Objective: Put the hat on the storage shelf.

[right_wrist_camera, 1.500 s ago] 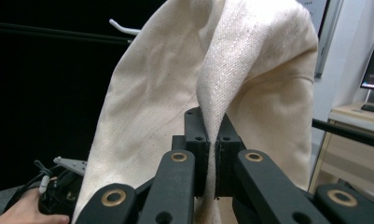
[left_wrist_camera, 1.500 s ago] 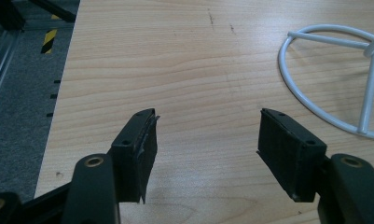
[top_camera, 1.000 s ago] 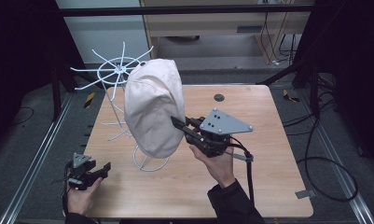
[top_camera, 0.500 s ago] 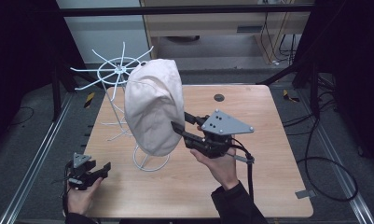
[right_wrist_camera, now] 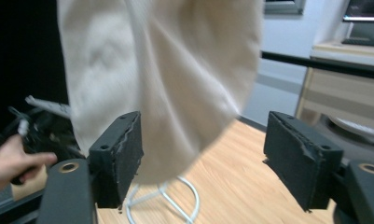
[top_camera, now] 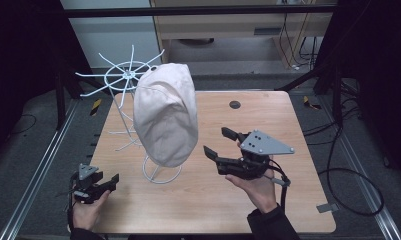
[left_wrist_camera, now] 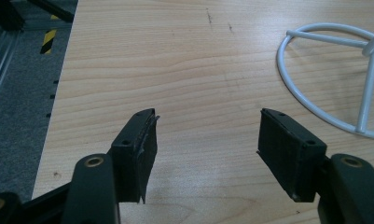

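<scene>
The beige cap (top_camera: 165, 120) is hanging on the white wire hat stand (top_camera: 160, 174). The right gripper (top_camera: 219, 141), its jaws just opened wide and empty, is sitting beside the cap; bumping it could drag the cap off. The left gripper (top_camera: 108, 180) is waiting open near the stand's base.

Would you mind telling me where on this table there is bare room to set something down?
The table is bare along its right side, beyond the right gripper, and near the far right corner past the small dark hole. The front strip between the left gripper and the other hand is free too. It is crowded at left centre: the cap hangs on the white wire stand.
</scene>
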